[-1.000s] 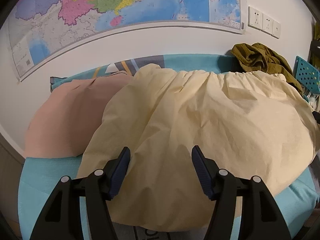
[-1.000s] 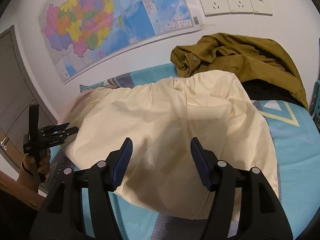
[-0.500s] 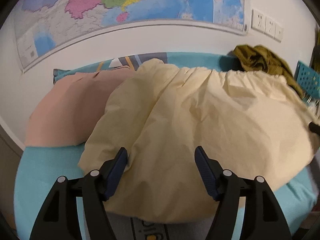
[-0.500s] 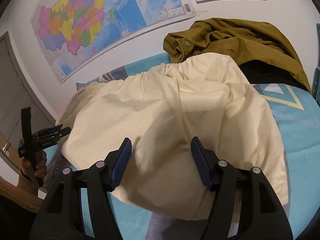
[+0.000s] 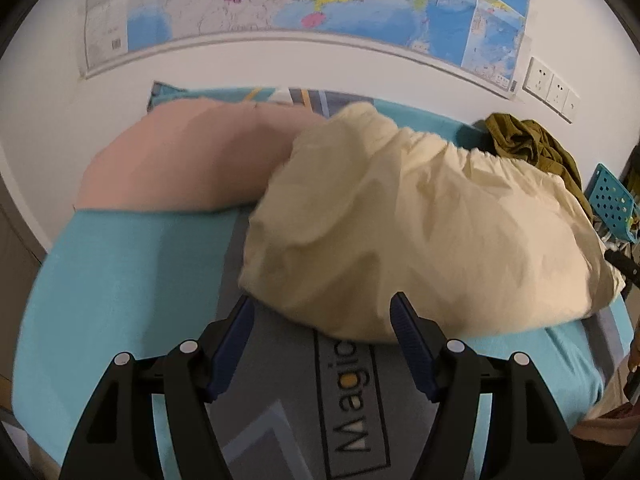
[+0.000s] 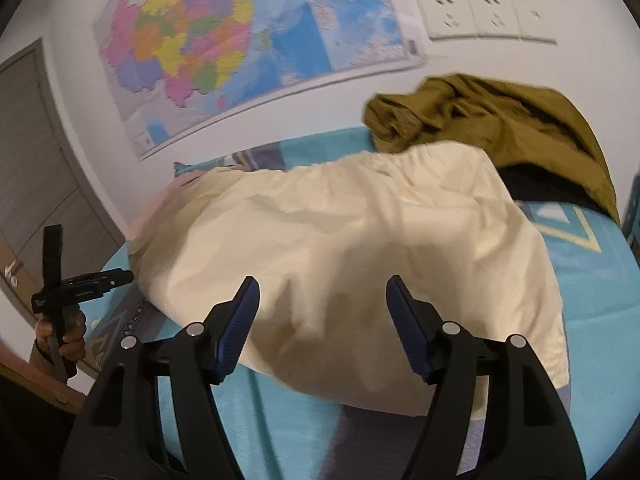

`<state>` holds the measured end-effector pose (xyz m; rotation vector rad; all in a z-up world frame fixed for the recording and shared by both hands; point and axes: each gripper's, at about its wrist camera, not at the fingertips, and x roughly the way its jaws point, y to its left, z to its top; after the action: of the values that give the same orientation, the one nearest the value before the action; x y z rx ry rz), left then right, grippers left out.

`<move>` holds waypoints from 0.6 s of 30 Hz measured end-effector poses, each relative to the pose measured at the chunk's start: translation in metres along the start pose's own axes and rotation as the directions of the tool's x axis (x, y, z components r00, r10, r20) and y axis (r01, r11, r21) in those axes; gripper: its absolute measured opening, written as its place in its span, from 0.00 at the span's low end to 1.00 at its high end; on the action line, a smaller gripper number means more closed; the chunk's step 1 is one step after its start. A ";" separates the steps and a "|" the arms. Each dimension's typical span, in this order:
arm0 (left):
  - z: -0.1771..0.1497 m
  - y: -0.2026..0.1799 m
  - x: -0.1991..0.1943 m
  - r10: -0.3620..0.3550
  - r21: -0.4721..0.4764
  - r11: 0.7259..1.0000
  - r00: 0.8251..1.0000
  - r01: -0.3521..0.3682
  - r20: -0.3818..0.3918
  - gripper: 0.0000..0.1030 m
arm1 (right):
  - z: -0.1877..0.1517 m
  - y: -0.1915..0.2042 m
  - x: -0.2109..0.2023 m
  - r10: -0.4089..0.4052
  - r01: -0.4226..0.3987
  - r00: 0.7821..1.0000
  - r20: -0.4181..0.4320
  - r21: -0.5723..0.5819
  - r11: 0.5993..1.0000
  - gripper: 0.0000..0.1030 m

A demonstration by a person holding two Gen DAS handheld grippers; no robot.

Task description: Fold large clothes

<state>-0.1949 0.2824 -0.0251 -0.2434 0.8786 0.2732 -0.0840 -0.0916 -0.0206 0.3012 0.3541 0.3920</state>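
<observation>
Left gripper (image 5: pixel 322 320): jaws apart, empty, over the cream garment's (image 5: pixel 420 240) hem at its 7 o'clock corner. Right gripper (image 6: pixel 320 304): jaws opening, nothing between them.

Risk: pinching a single layer or the teal bed cover (image 5: pixel 120 280) drags the fold askew.

Garment lies mid-bed, wrinkled, gathered waistband at 12 o'clock, overlapping pink cloth (image 5: pixel 188 160); olive jacket (image 6: pixel 500 120) at 1 o'clock.

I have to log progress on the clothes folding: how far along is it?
Done: the cream garment looks folded over once on the bed, beside a pink piece. In hand: nothing; left gripper is open, right gripper is opening over the cream cloth. Left: further folds, and the crumpled olive jacket.
</observation>
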 end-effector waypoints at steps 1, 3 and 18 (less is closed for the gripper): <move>-0.002 0.001 0.001 -0.003 -0.005 1.000 1.000 0.003 -0.009 0.66 | 0.002 0.005 0.000 0.007 -0.007 1.000 0.003 -0.013 1.000 0.64; -0.005 -0.001 0.007 -0.007 -0.003 1.000 0.999 0.007 -0.032 0.66 | 0.004 0.016 0.002 0.025 -0.025 1.000 -0.001 -0.043 0.999 0.65; -0.016 -0.018 0.023 -0.149 -0.029 0.989 0.985 0.147 -0.082 0.69 | -0.022 0.135 0.070 0.121 -0.176 0.979 -0.165 -0.374 0.911 0.77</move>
<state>-0.1865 0.2641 -0.0509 -0.3420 0.9359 0.1359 -0.0749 0.0619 -0.0126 -0.0893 0.3821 0.6250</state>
